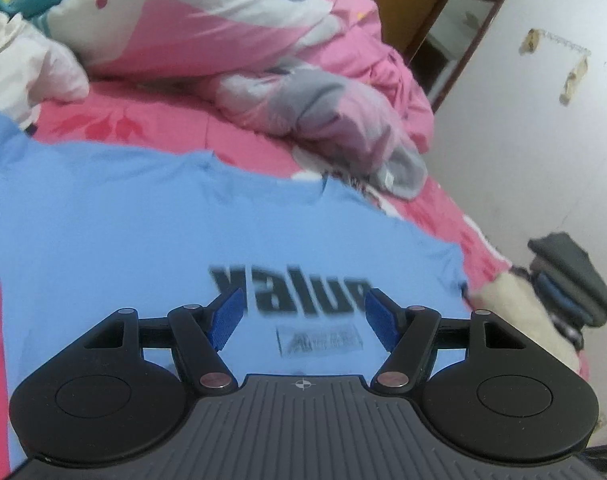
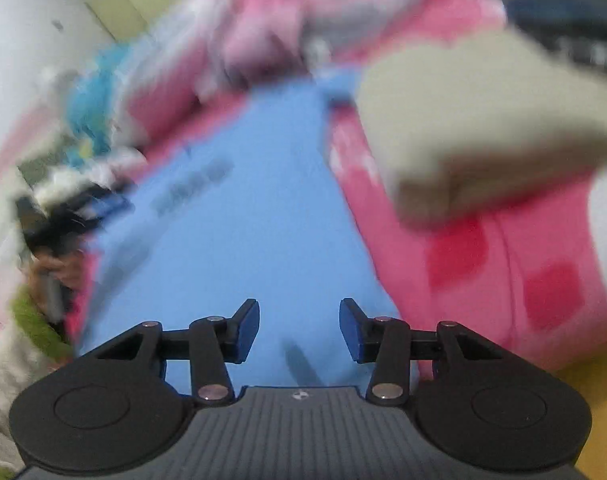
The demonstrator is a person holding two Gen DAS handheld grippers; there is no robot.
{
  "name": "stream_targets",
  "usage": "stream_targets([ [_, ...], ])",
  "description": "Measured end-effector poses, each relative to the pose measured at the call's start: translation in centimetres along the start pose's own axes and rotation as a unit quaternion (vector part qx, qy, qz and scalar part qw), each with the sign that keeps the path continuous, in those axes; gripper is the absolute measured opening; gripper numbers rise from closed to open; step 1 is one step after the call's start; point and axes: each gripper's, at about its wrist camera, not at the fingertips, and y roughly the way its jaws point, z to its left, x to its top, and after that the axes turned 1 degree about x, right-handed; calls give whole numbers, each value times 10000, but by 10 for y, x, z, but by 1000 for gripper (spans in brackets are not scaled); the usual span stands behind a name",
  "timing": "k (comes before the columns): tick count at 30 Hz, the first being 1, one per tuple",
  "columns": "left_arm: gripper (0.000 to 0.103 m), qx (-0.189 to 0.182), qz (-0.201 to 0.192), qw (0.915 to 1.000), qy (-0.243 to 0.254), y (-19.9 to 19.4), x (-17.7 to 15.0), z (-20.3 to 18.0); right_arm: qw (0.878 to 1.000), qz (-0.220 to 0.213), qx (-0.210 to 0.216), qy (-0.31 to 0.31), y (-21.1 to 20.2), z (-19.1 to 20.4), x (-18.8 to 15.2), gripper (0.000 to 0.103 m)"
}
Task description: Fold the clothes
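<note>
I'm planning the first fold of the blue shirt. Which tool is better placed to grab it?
Probably the left tool: it is open right over the blue shirt and its view is fairly sharp. The right tool is open over it too, but its view is smeared.

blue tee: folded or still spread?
Spread. The tee lies flat on the bed, print facing up, no fold visible; both grippers open above it.

Soft even light; right view motion-blurred
</note>
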Motion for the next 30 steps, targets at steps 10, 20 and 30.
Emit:
stream_targets([
  [10,68,205,-100,9989,406,11,-7,-14,9906,-943,527,840,-63,-17,44,31],
  [20,68,333,-53,9986,404,45,1,1,9928,-1151,44,331,60,24,263,56],
  [30,68,-564,351,9791,1922,106,23,-93,9891,318,-772,1217,197,-37,342,56],
])
